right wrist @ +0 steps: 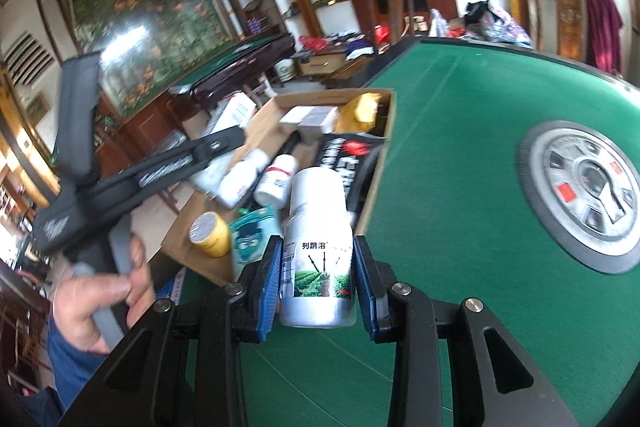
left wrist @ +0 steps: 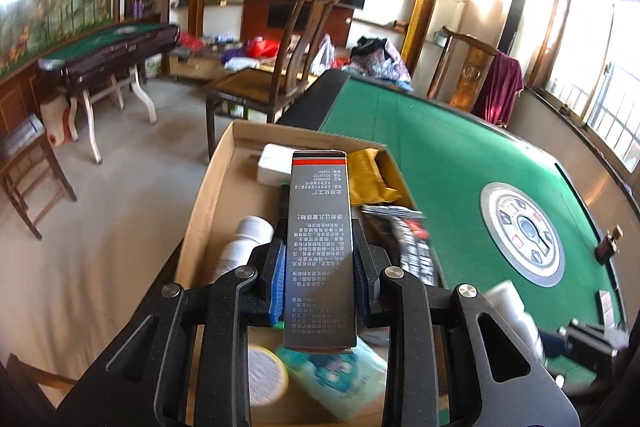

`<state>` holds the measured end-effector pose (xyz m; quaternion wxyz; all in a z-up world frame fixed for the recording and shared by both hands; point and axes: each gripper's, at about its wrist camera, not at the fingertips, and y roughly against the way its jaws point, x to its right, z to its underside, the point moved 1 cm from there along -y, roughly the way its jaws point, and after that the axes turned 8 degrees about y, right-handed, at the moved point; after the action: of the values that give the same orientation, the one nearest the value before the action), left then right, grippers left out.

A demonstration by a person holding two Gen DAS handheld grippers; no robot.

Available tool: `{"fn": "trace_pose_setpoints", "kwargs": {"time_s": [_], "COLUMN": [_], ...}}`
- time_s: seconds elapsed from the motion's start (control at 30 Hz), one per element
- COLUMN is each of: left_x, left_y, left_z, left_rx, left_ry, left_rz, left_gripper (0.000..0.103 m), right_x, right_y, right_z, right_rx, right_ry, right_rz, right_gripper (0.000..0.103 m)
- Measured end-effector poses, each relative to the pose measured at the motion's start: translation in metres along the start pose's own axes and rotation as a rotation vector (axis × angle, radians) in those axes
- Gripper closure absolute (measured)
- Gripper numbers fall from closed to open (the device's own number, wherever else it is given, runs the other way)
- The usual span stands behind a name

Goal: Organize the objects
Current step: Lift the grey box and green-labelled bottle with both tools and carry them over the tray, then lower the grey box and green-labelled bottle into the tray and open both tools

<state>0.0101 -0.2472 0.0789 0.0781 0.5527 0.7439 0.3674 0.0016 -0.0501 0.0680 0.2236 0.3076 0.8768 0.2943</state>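
Blue-padded fingers (left wrist: 276, 279) of our left gripper (left wrist: 319, 281) are clamped on a tall grey carton (left wrist: 318, 227) with a red stripe near its far end; it stands along the fingers above the cardboard box (left wrist: 224, 163). Our right gripper (right wrist: 316, 279) pinches a white bottle (right wrist: 318, 247) with a green field label, held over the green felt table (right wrist: 460, 131) just beside the box's near corner.

From the left wrist we look straight down into the box: a white bottle lying flat (left wrist: 244, 239), a gold pouch (left wrist: 370, 175), a white packet (left wrist: 274, 165) at the far end, a yellow-lidded jar (left wrist: 266, 375) and a teal wipes pack (left wrist: 336, 371) near us. Only the right wrist view shows our left hand (right wrist: 100, 303) wrapped round its grey handle, and the left tool's black frame reaching over the box's outer side.

That outer side of the box hangs at the table edge, with bare floor (left wrist: 100, 227) beyond. To the right, the felt lies open up to the round centre console (right wrist: 584, 199), giving us wide room there. A wooden chair (left wrist: 280, 67) stands beyond the box's far end.
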Motion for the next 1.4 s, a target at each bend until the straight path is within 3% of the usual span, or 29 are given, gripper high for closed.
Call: {"fn": "trace_pose_setpoints", "kwargs": {"time_s": [0.2,0.43,0.7,1.03,1.4], "left_x": [-0.012,-0.016,-0.018,-0.029,-0.029], "left_y": [-0.037,-0.066,-0.075,-0.076,-0.073], "left_z": [-0.015,-0.018,-0.023,-0.023,-0.02], "left_rx": [-0.111,-0.177,-0.201,-0.227,-0.238], "left_ry": [0.021,0.038,0.049,0.071,0.07], "left_rz": [-0.004,-0.003,0.003,0.012,0.033], "left_gripper": [0.076,0.076,0.076,0.076,0.076], "right_x": [-0.025,-0.03,-0.018,-0.032,-0.028], "right_y": [-0.032,-0.07,-0.091,-0.11,-0.108], "right_z": [-0.016,-0.036,-0.056,-0.062,-0.064], "right_rx": [-0.031,-0.061,-0.069,-0.079,-0.086], "right_ry": [0.047,0.076,0.063,0.145,0.126], "right_rz": [0.001,0.076,0.118,0.158,0.133], "right_gripper": [0.069,0.069,0.069,0.069,0.068]}}
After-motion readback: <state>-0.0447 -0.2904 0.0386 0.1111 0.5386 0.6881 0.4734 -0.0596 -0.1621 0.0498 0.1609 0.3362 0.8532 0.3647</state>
